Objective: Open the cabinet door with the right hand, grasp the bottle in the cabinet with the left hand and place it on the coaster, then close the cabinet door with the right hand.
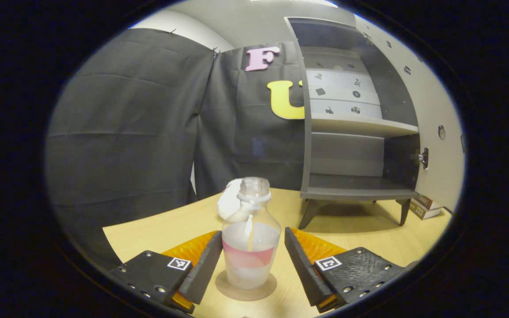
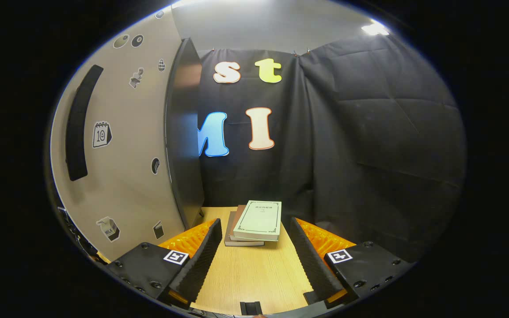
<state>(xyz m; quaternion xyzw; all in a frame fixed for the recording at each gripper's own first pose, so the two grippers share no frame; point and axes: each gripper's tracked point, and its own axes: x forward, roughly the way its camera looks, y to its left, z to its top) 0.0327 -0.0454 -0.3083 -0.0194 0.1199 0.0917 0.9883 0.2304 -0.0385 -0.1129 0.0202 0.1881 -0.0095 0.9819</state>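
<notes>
Left gripper view, lower centre: bottle (image 1: 250,238), clear, capped, part-filled with a pink band, standing upright on a round coaster (image 1: 245,287) on the bench (image 1: 347,229). Left hand-held gripper (image 1: 251,260): jaws spread wide, 1 finger either side of the bottle, each with a gap, neither touching it. A white lump (image 1: 230,205) sits just behind the bottle, identity unclear. Upper right of the frame: cabinet (image 1: 351,132) on short legs, door (image 1: 431,123) swung open, 2 bare shelves visible. Right gripper view, lower centre: right hand-held gripper (image 2: 252,256), jaws apart, holding nothing, above the bench. Centre: books (image 2: 254,223), stacked, pale one on top. Left of the frame: cabinet door with stickers and a dark handle (image 2: 77,123).
</notes>
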